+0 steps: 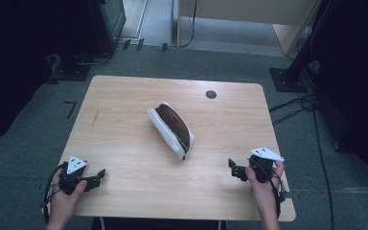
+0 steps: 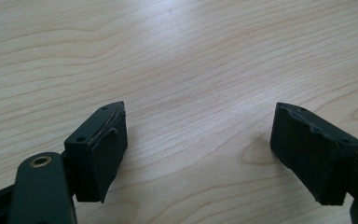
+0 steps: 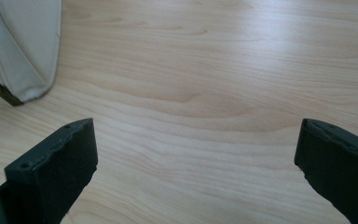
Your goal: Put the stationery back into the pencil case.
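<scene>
While both claws sit empty with jaws spread at the near worktop corners, the pouch lies mid-worktop, long axis diagonal, near end toward the right claw; left claw farther.

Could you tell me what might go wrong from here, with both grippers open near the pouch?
The white fabric pouch with a brown zip opening lies loose and slanted on the light wooden table, so a one-sided push from the right gripper could slide or turn it. The fabric looks soft, so open jaws might pinch one layer only. The left gripper sits low and might scrape the tabletop.
</scene>
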Available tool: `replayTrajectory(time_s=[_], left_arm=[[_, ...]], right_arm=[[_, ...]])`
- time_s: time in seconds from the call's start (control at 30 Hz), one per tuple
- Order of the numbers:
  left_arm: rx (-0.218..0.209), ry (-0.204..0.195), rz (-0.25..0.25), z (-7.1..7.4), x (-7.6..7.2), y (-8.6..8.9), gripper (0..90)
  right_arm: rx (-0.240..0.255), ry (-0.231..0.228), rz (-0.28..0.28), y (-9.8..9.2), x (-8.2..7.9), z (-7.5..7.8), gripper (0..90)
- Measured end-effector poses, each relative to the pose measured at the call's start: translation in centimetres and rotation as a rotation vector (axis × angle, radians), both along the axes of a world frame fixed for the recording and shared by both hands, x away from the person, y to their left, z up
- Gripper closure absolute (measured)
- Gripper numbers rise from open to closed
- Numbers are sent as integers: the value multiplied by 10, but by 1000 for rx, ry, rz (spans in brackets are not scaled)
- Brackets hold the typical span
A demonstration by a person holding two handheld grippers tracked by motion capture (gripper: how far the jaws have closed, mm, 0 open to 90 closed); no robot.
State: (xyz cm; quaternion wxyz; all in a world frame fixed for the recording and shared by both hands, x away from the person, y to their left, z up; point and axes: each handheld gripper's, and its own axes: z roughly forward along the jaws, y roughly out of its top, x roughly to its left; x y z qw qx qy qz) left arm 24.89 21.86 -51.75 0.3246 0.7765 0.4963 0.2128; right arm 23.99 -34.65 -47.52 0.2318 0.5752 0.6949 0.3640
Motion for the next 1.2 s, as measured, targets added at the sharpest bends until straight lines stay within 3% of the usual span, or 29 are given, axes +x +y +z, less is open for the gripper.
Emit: replayTrajectory(time_s=[0.17, 0.77, 1.07, 1.2], left_arm=[[0, 0, 0, 0, 0, 0, 192], [1, 1, -3, 0, 0, 0, 182], [1, 0, -2, 0, 0, 0, 181], [1, 1, -2, 0, 0, 0, 178]], right_arm=[[-24, 10, -5, -11, -5, -8, 0], [-51, 64, -117, -61, -27, -32, 0], [-82, 119, -126, -69, -34, -48, 0], [-88, 114, -123, -70, -36, -50, 0]])
